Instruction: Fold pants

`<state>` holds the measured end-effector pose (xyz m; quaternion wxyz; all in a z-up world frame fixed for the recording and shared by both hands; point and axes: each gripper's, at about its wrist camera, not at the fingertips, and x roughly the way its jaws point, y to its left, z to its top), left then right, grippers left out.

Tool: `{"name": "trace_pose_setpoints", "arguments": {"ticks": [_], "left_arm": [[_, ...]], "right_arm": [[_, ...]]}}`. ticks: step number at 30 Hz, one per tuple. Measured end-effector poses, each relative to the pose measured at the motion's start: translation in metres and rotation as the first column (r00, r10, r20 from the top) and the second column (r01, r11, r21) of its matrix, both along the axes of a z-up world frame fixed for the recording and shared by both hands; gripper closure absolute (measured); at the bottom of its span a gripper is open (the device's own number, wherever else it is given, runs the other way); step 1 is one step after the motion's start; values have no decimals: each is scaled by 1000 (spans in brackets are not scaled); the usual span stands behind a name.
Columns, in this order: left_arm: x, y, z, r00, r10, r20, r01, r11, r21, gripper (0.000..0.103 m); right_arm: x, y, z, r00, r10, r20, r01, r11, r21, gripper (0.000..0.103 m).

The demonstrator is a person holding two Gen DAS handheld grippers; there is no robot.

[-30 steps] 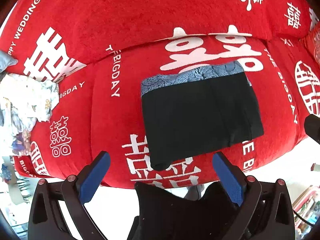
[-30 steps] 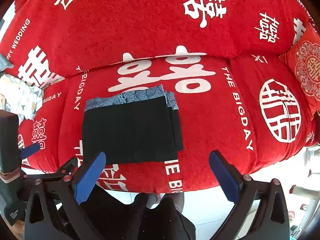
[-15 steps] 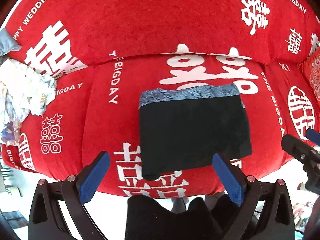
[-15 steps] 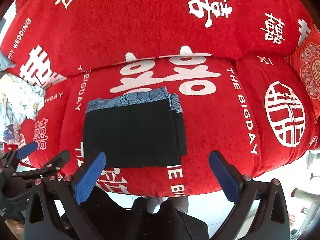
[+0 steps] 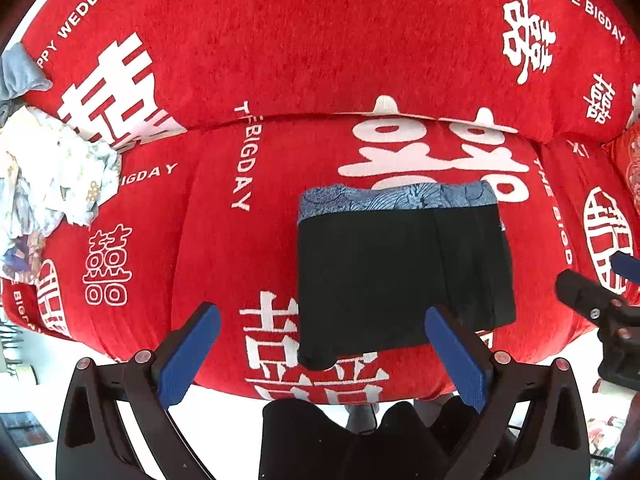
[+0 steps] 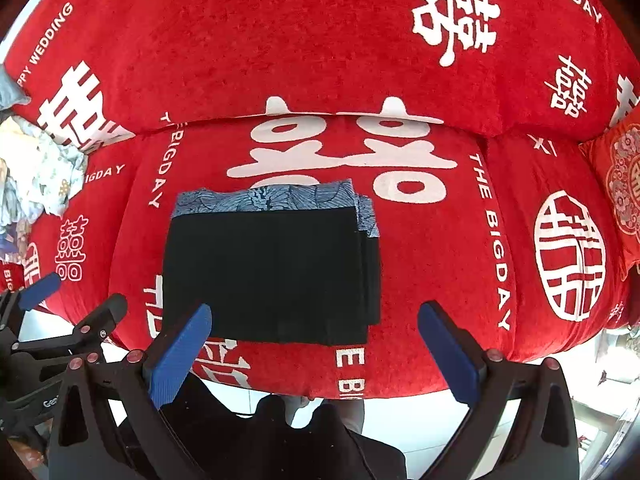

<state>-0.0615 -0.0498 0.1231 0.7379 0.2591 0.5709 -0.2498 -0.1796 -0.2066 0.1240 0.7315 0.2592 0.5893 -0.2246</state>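
Note:
The black pants (image 5: pixel 404 276) (image 6: pixel 272 272) lie folded into a flat rectangle on the red sofa seat (image 5: pixel 240 248) (image 6: pixel 440 264), with a blue patterned waistband along the far edge. My left gripper (image 5: pixel 322 320) hovers open near the seat's front edge, just in front of the pants' near left corner, holding nothing. My right gripper (image 6: pixel 314 318) is also open and empty, in front of the pants' near right part. In the left wrist view the right gripper (image 5: pixel 600 300) shows at the right edge; in the right wrist view the left gripper (image 6: pixel 60 312) shows at the lower left.
A heap of pale printed laundry (image 5: pixel 44 176) (image 6: pixel 36 172) sits at the sofa's left end. A red patterned cushion (image 6: pixel 624 196) leans at the right end. The sofa back (image 5: pixel 320 40) rises behind the seat. The person's dark-clad legs (image 6: pixel 280 440) and pale floor lie below.
Both grippers have drifted slightly, so the pants now sit a little further right in the left view. The pants lie unmoved and both grippers stay open.

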Motion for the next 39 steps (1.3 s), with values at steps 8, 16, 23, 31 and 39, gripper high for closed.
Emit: {"name": "trace_pose_setpoints", "arguments": {"ticks": [8,16,23,31,39], "left_arm": [[1,2,-3,1000,6,1,-6,1000,21,0],[5,9,-6,1000,20,3,-20,999,31,0],[7,12,-8,1000,24,6,-24,999,34,0],[9,12,-15,999,34,-19,-33,999,33,0],[8,12,-20,999,46,-23,-45,998,48,0]], "right_arm": [[7,7,-1,1000,14,-13,-14,1000,3,0],[12,14,-2,999,26,-23,-26,1000,8,0],[17,21,-6,999,40,-33,-40,999,9,0],[19,22,-10,998,43,-45,-42,999,14,0],[17,22,-15,998,43,-52,-42,999,24,0]]}}
